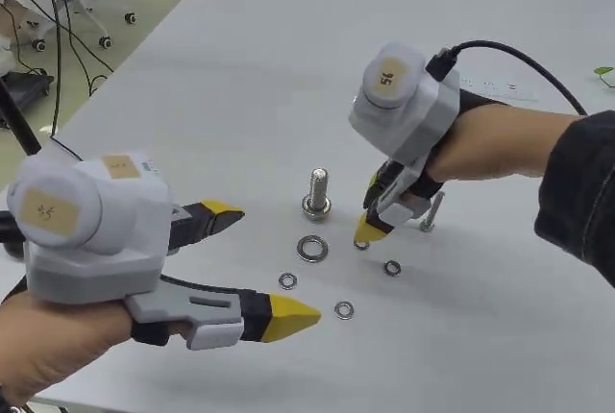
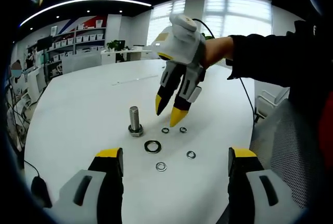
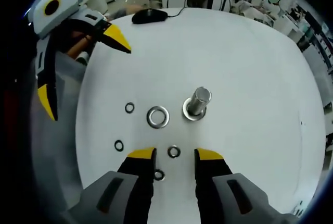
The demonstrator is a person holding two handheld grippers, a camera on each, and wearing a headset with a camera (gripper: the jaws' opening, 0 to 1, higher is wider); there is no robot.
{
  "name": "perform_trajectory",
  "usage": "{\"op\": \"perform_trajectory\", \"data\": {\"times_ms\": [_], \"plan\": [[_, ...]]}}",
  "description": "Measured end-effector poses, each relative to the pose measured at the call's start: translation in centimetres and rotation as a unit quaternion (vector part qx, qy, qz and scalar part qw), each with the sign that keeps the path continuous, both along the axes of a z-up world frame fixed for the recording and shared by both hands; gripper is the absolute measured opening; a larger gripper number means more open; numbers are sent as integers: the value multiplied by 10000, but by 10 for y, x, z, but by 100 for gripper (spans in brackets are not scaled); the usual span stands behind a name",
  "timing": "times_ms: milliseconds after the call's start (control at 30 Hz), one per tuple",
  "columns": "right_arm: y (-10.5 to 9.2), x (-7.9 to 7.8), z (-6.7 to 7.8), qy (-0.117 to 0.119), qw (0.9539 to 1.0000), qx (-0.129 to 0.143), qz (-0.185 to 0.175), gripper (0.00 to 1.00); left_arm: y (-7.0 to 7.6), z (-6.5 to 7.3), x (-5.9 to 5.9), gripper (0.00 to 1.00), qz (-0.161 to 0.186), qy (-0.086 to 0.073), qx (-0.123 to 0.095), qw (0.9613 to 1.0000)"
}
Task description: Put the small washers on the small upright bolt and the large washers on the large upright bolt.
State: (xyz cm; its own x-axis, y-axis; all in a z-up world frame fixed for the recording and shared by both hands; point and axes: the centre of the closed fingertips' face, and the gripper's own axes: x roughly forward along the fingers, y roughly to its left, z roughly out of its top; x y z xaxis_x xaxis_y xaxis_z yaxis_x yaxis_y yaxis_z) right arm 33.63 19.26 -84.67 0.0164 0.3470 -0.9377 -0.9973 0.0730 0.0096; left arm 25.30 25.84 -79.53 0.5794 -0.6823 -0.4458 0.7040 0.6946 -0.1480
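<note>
The large upright bolt stands mid-table on its wide base. A large washer lies flat just in front of it. Several small washers lie around, among them one, another and a third. The thin small bolt stands behind my right gripper, which is open, tips pointing down over a small washer. My left gripper is open wide near the front edge, holding nothing.
The white table stretches far beyond the bolts. The right gripper's black cable trails off over the back right. Office chairs stand on the floor to the left.
</note>
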Motion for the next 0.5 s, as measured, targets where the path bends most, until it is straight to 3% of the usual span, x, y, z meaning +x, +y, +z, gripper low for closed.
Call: {"op": "perform_trajectory", "data": {"times_ms": [500], "plan": [[-10, -32, 0, 99, 9999, 117, 39, 30, -1, 1, -1, 83, -9, -27, -12, 10000]]}}
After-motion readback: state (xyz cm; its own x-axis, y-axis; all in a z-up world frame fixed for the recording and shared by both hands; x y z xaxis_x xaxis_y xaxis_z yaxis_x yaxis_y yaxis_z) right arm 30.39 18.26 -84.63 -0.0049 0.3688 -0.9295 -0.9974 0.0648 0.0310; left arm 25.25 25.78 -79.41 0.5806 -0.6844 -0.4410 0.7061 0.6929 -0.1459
